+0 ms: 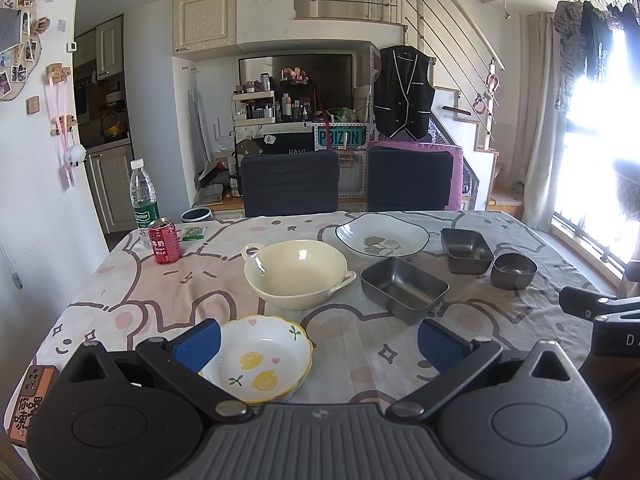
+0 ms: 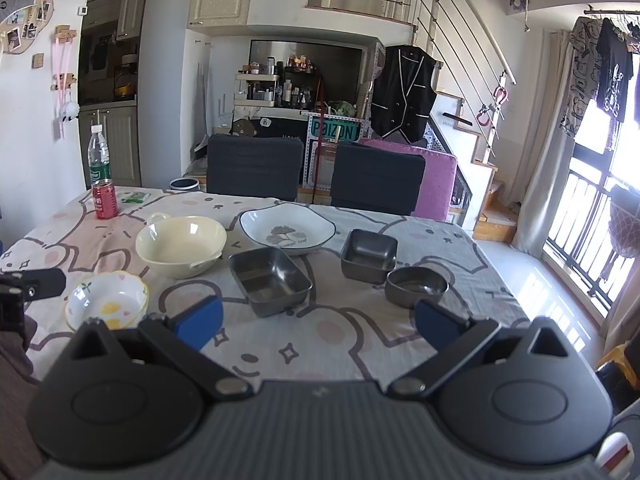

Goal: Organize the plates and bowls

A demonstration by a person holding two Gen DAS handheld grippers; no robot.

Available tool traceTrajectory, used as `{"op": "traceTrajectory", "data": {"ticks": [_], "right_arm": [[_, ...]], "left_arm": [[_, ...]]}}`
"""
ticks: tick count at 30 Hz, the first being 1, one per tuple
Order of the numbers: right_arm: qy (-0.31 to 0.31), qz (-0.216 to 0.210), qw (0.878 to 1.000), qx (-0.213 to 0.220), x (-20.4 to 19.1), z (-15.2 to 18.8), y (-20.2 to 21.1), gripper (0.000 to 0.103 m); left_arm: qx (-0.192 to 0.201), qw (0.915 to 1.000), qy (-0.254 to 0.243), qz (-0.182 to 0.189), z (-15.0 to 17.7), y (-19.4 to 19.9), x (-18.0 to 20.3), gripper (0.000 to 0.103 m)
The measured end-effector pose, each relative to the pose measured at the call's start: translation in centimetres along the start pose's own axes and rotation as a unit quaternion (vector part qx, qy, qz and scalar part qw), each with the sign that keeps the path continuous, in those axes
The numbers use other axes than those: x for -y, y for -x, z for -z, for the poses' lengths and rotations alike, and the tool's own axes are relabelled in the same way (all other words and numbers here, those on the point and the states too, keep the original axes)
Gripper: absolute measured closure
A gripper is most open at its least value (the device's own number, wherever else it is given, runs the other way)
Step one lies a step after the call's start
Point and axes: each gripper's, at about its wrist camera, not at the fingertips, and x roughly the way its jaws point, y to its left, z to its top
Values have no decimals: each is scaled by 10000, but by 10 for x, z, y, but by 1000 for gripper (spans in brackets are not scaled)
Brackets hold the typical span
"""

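Plates and bowls sit spread over the surface, which is covered by a cartoon-print cloth. Nearest the left claw is a lemon-patterned bowl with a scalloped yellow rim; the claw's left pad overlaps its edge in the left wrist view, though whether it touches cannot be told. That claw is spread wide and holds nothing. Beyond the lemon bowl stands a cream bowl with 2 small handles, and just to its right a dark rectangular metal dish. Behind these lies a white plate with a dark rim and a leaf print. Further right are a second dark rectangular dish and, just beside it, a small round metal bowl.

The right claw is also wide apart and empty, hovering over bare cloth near the front edge, with the round metal bowl just past its right pad. At the far left corner stand a red can and a clear water bottle, near each other. 2 dark chairs stand at the far side.
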Motion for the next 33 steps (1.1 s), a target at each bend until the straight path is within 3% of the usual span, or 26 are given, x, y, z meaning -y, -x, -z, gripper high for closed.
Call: {"op": "traceTrajectory", "data": {"ticks": [26, 33], "right_arm": [[7, 13, 10000, 8, -1, 0, -1, 0], [-38, -7, 10000, -8, 4, -1, -2, 0]], "left_arm": [[-3, 10000, 11, -8, 0, 0, -1, 0], [-3, 9997, -79, -247, -7, -1, 1, 0]]}}
